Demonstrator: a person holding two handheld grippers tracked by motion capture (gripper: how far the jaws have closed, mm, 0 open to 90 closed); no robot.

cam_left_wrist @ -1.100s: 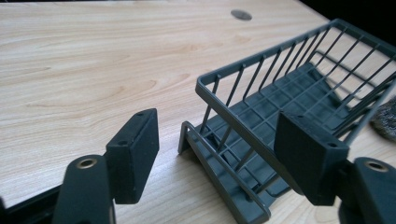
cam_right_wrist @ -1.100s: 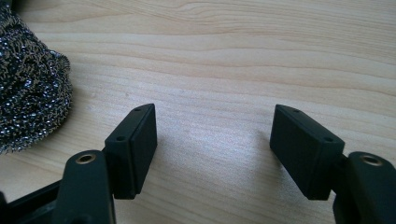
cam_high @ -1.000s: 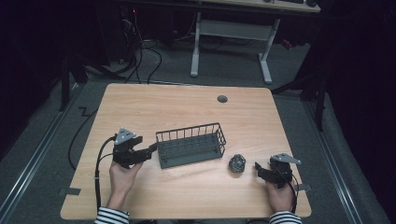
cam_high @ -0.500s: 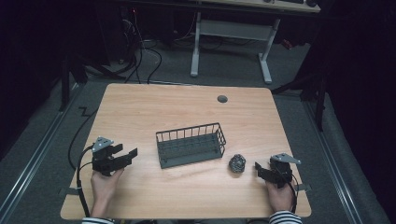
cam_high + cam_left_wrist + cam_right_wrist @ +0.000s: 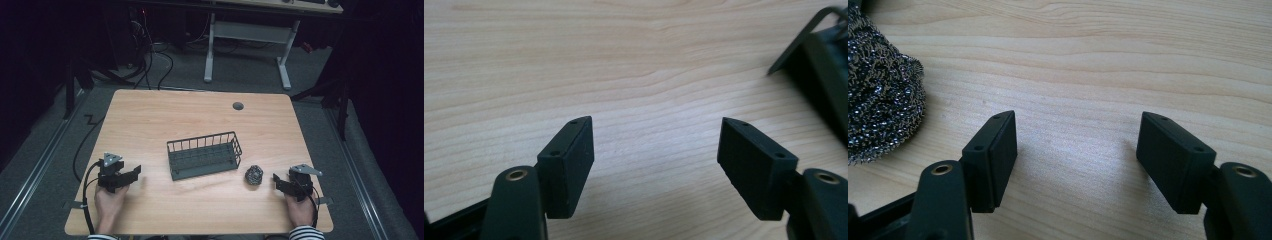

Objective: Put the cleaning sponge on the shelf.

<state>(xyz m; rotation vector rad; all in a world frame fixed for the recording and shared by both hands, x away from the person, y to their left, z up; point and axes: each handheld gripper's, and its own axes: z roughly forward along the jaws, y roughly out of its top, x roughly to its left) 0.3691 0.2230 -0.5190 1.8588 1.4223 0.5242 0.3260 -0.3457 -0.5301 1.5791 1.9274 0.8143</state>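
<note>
Steel-wool scourer (image 5: 253, 175) lies just left of my right claw (image 5: 278, 181), jaws wide and empty, nearer than my left claw (image 5: 134, 172).

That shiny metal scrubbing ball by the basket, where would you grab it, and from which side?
Probably across its middle: the steel scourer is a soft round wad with no handle. Come from its right, where the right gripper sits open; the wire basket crowds its left.
</note>
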